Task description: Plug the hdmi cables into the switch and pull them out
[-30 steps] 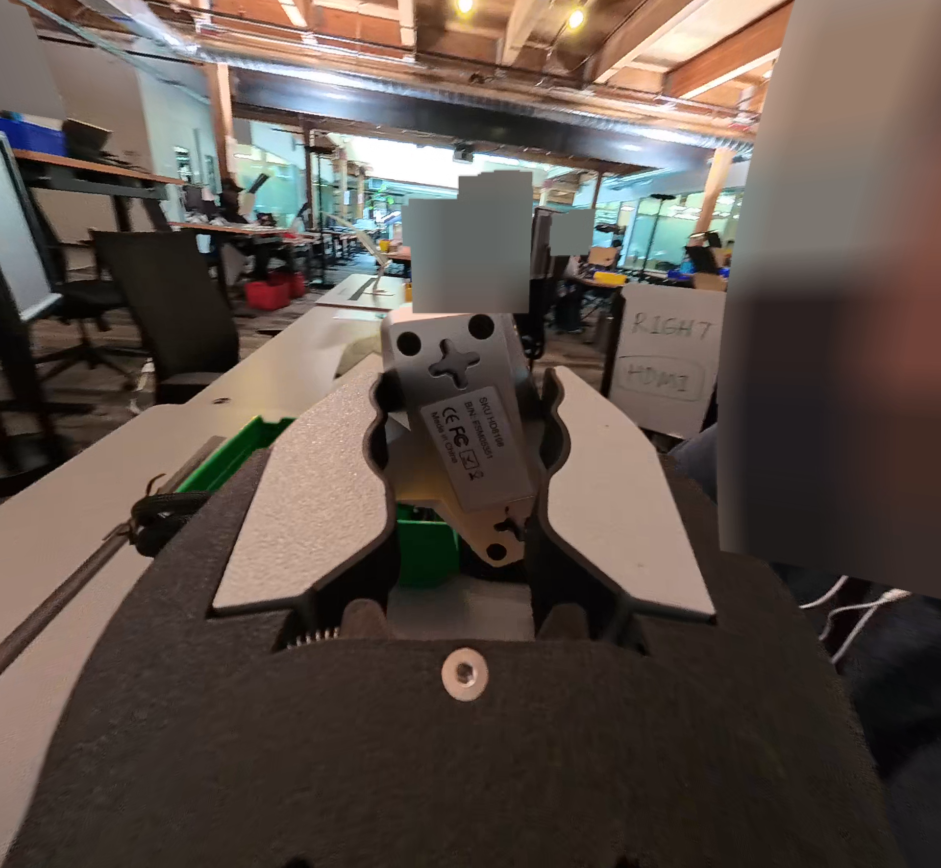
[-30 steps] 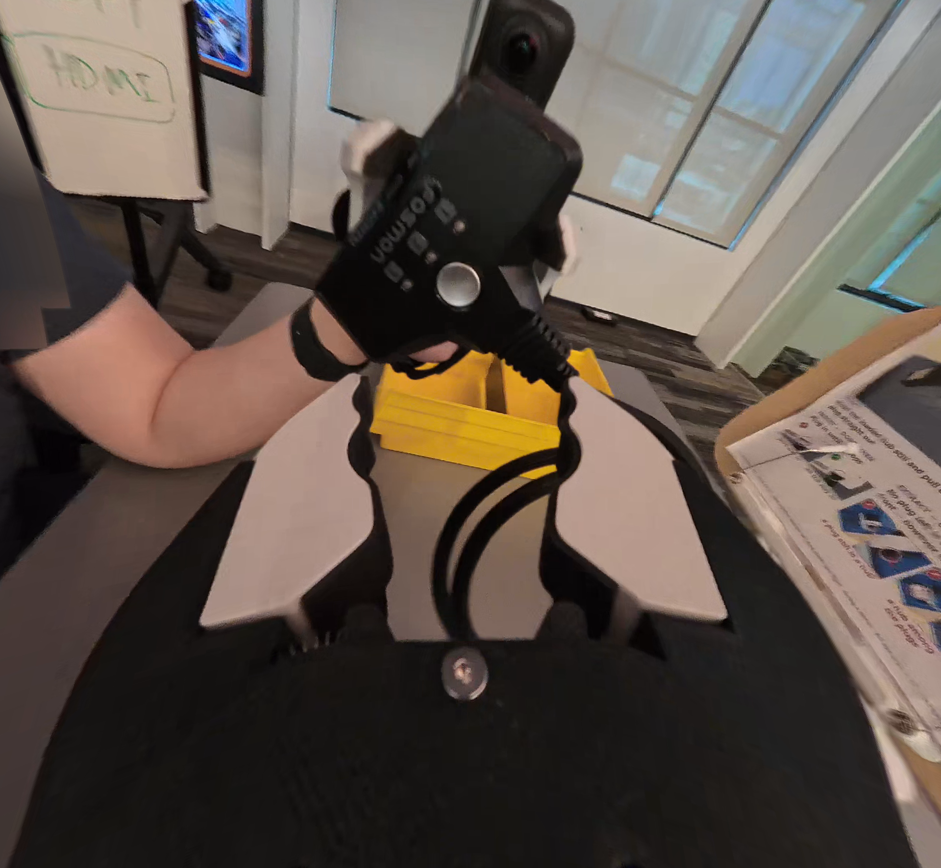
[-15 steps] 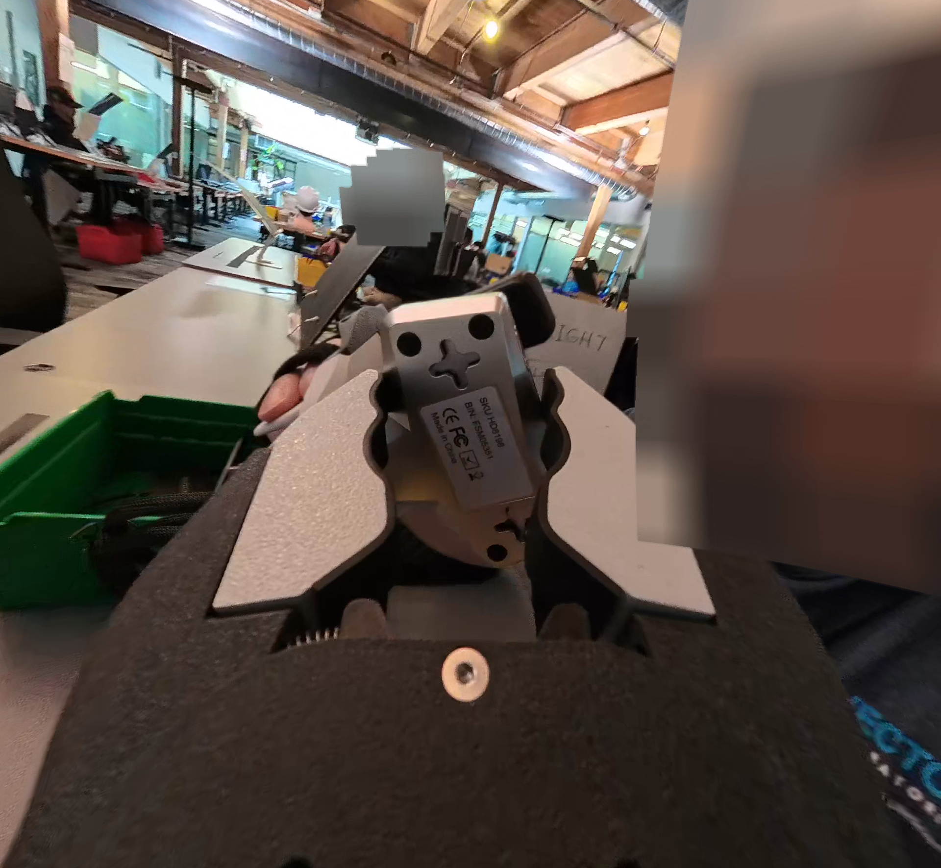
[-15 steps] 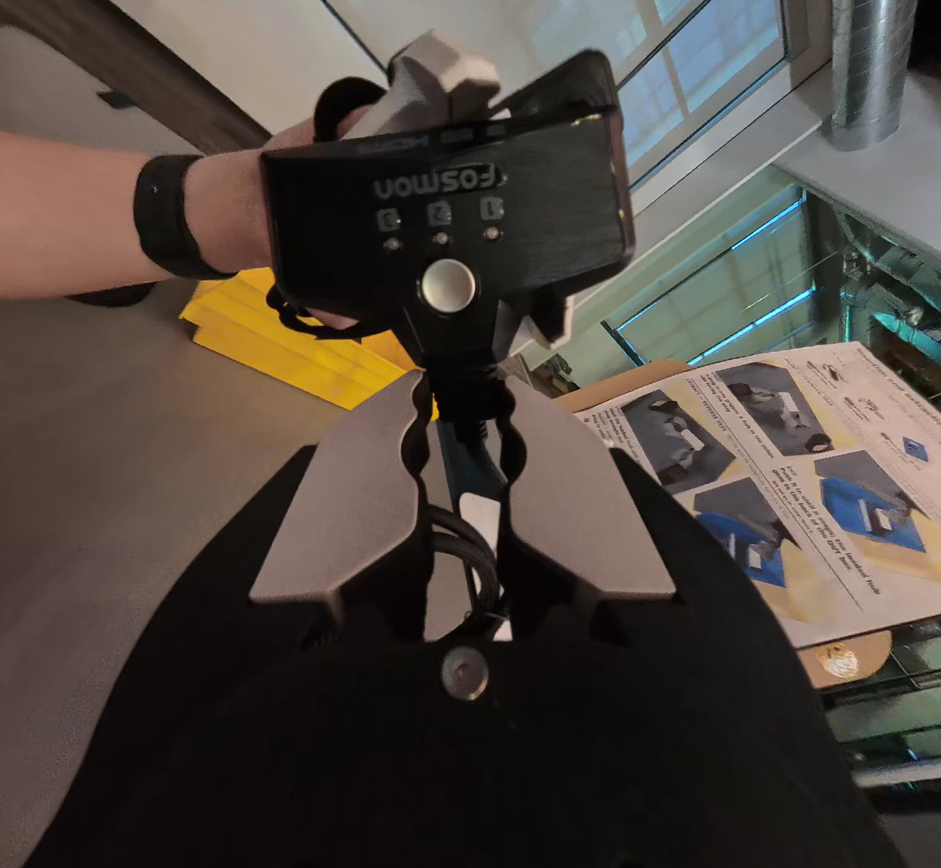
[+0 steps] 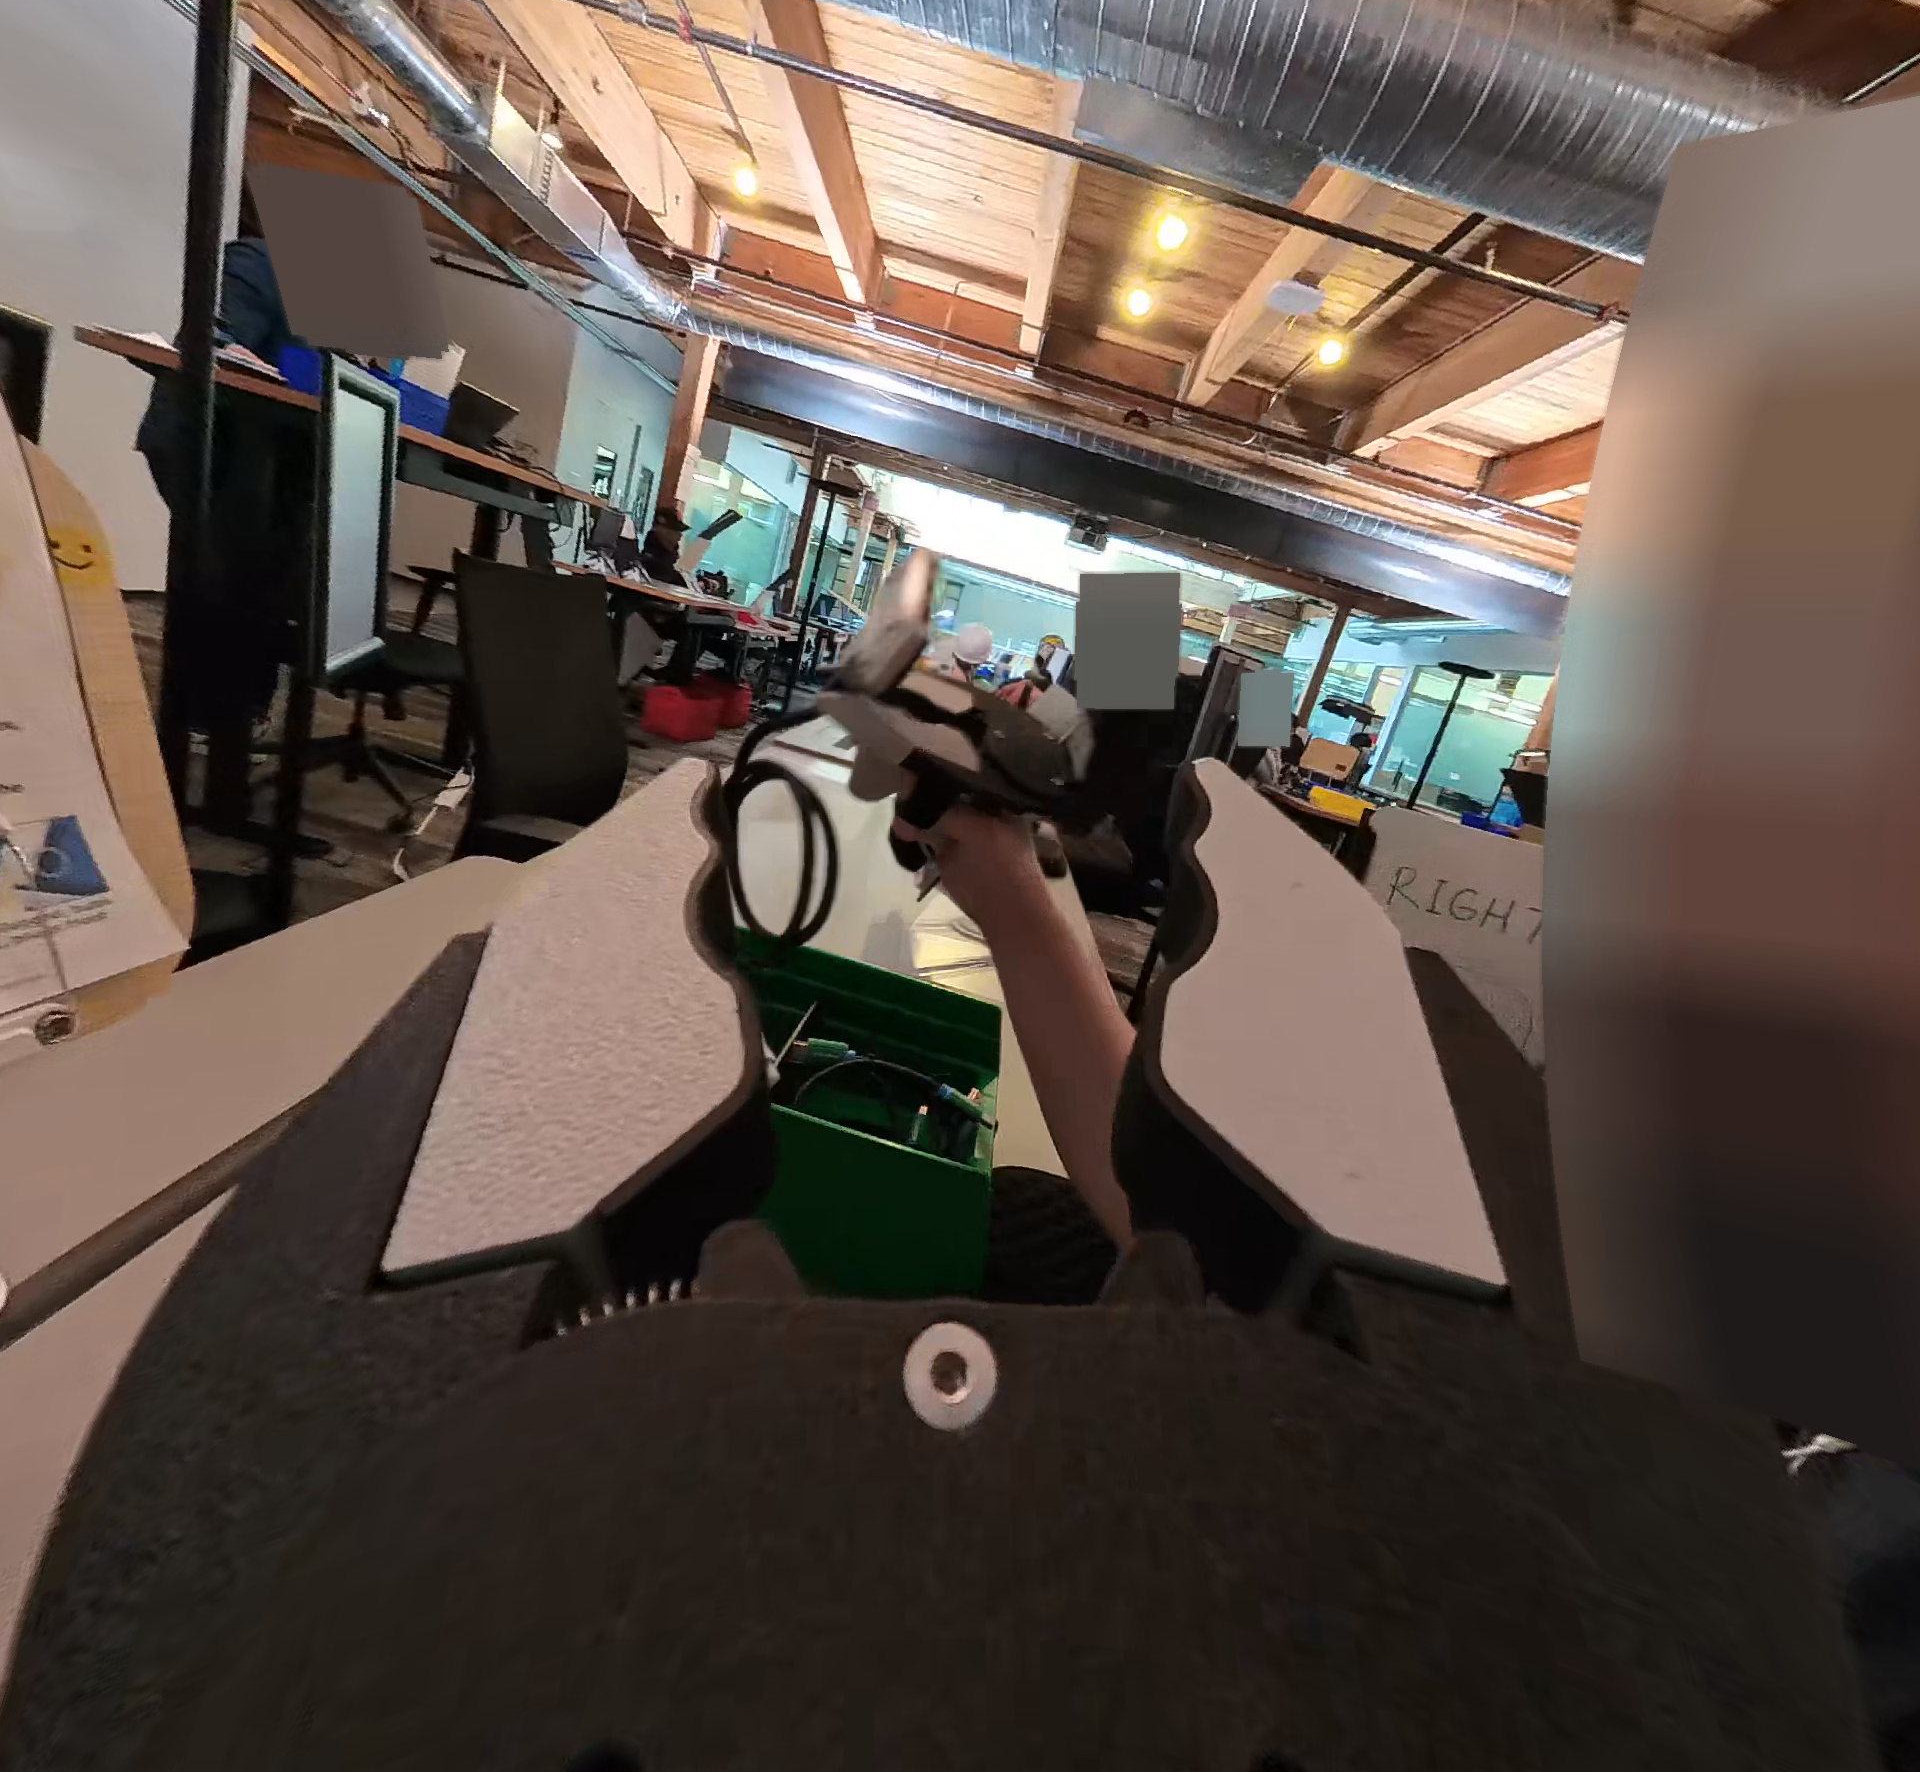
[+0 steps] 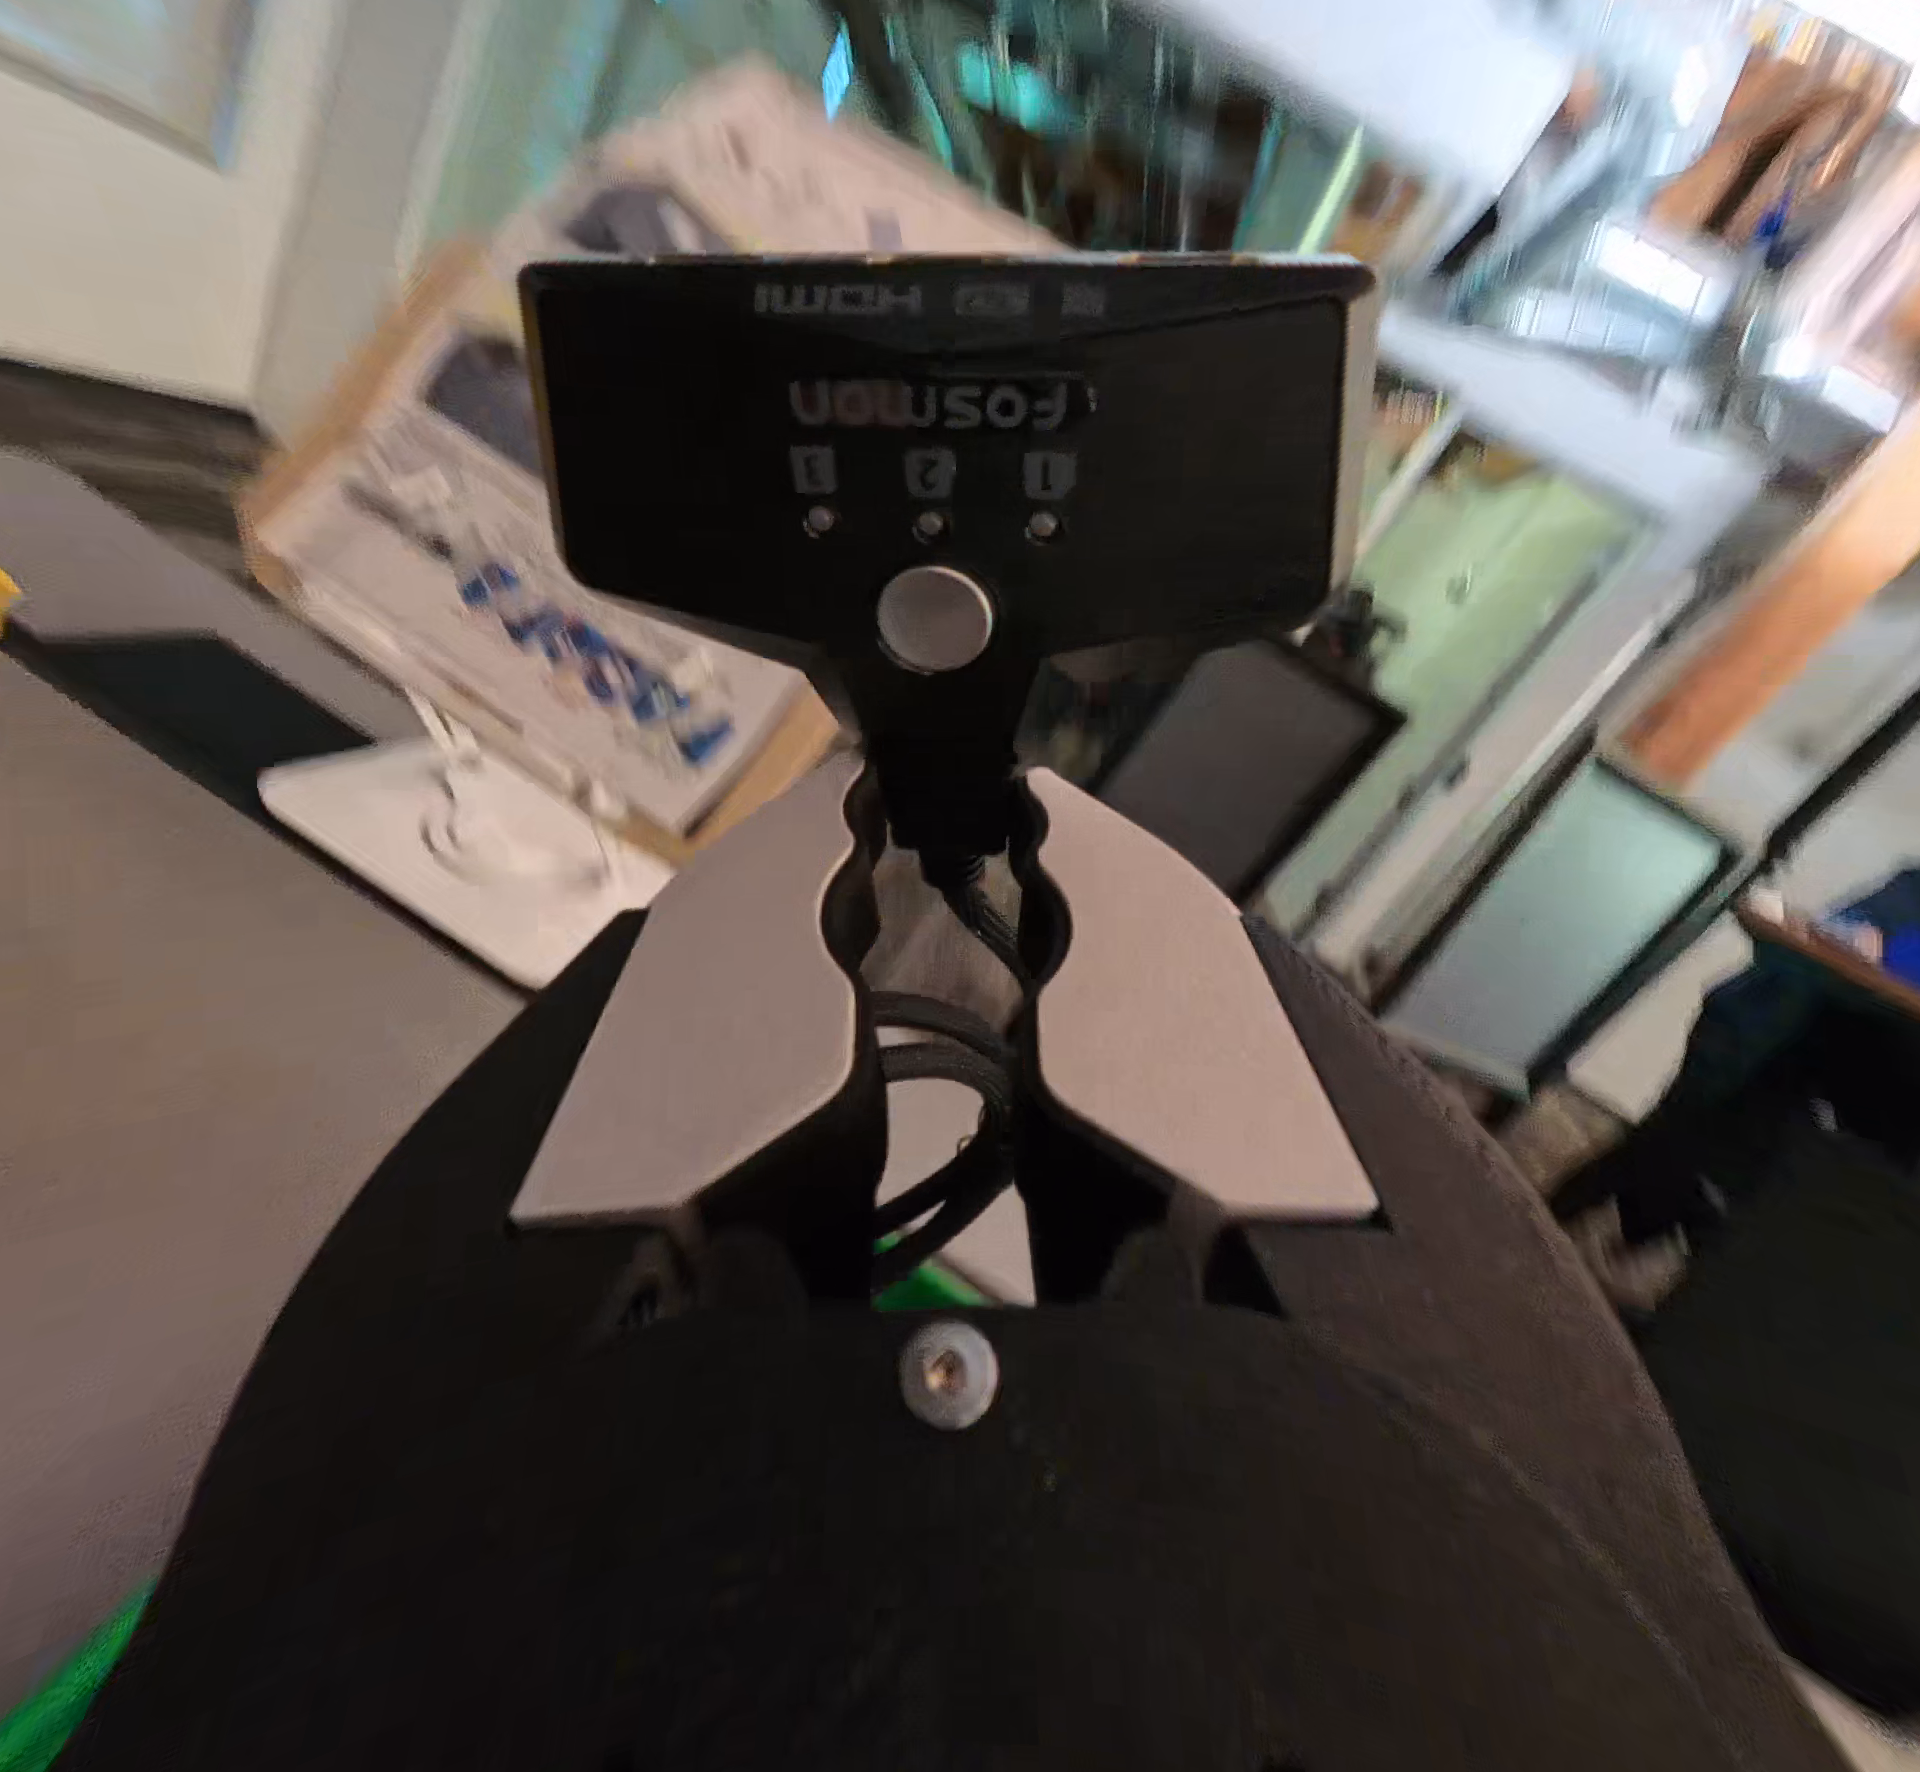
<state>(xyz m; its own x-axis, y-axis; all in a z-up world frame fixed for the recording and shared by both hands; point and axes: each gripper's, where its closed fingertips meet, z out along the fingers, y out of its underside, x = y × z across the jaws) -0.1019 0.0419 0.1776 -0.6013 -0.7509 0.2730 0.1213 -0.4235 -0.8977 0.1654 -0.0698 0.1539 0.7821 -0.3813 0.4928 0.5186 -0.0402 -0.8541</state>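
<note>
The right gripper (image 6: 945, 813) pinches the black cable (image 6: 961, 875) under the switch (image 6: 940, 444), frame centre. The left gripper (image 5: 951, 875) gapes wide, empty, above the green bin (image 5: 883, 1192).

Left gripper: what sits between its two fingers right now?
Nothing is gripped. In the left wrist view the left gripper is open; through the gap show only the green bin and the right gripper holding the switch beyond.

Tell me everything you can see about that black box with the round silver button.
The switch is a flat black box, matte like brushed metal or plastic, with white writing, three small lights in a row and a round silver button below them. It narrows to a neck where a black cable leaves it. The right gripper holds it by that neck, fingers closed on it, in the air. Its markings appear upside down. The cable loops behind the fingers.
</note>
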